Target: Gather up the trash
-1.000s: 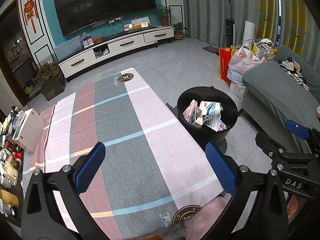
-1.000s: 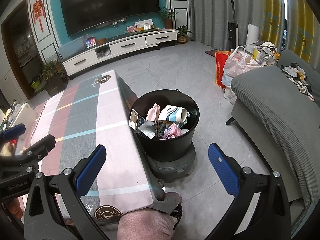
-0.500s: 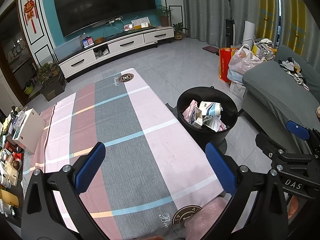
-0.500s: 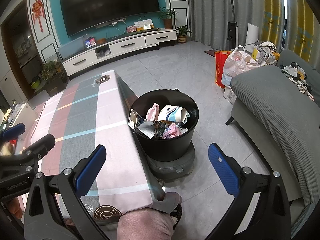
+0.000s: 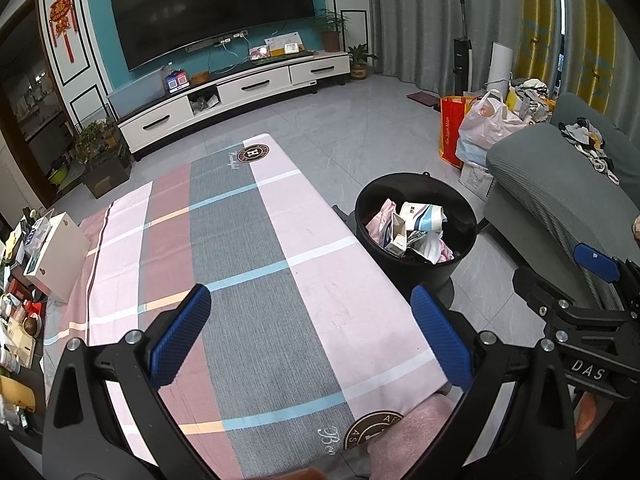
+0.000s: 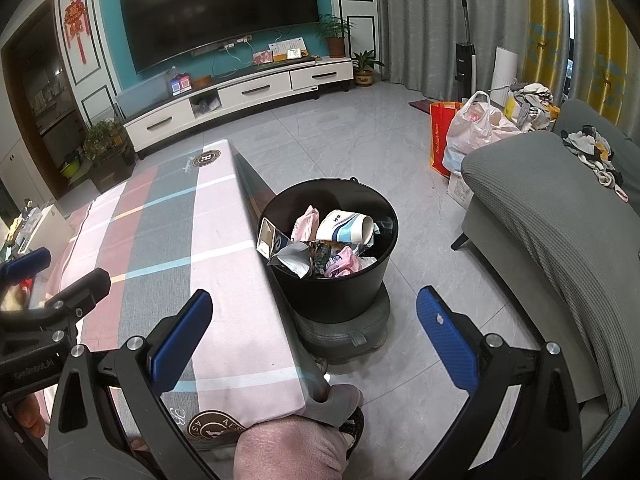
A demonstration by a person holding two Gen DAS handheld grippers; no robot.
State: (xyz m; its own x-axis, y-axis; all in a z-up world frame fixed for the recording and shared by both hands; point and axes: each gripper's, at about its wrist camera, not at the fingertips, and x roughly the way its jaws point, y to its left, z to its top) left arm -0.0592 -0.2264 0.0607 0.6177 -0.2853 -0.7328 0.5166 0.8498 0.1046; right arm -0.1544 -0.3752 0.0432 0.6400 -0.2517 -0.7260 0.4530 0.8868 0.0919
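Black plastic bin (image 6: 334,256), round and tapered, sits on the grey tile floor (image 6: 348,152) just beside the long edge of the table (image 5: 256,264), on a squat grey cushion-like base (image 6: 344,330). Inside it is trash (image 6: 320,246): a crumpled white-and-blue paper cup (image 6: 346,226), pink wrappers, a small open carton, crinkled foil.

My left gripper (image 5: 310,338) hangs over the table with jaws spread wide, nothing between them; blue pads (image 5: 178,334) are ribbed rubber on black frames. My right gripper (image 6: 314,338) is also spread wide and empty, over the table edge and floor, bin ahead of it. Each gripper shows at the edge of the other's view.

Table is covered by a woven cloth (image 5: 240,240) in pink, grey and rust blocks with thin blue, white and orange lines and round brown logo badges at the corners.

Grey knit-textured sofa (image 6: 560,216) stands to the right of the bin. Plastic bags (image 6: 476,128) sit on the floor past it. Glossy dark TV (image 5: 212,8) on a teal wall above a long white cabinet (image 5: 240,92).
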